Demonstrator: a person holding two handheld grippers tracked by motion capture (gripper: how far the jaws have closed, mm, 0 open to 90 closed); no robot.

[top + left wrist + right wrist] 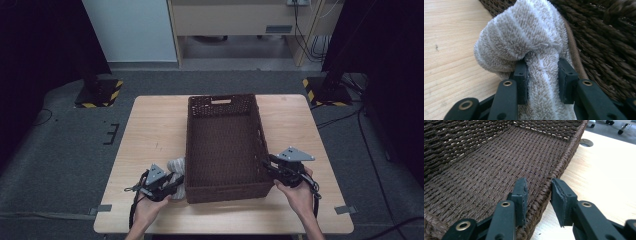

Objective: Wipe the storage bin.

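A fluffy beige cloth with pale stripes (524, 32) lies bunched on the table against the left outer wall of a dark brown woven basket (225, 192). My left gripper (542, 75) is shut on a fold of it, low at the basket's near left corner (173, 181). In the high view the cloth (176, 164) shows just beyond that gripper. My right gripper (539, 192) straddles the basket's right rim (564, 162), one jaw inside and one outside, shut on the rim near the front right corner (268, 165). Nothing lies in the basket.
The basket stands in the middle of a light wooden table (150, 130), its handle cut-out (221, 101) at the far end. Bare tabletop lies left and right of it. Grey carpet, black stands with hazard-striped feet (100, 95) and a cabinet are beyond.
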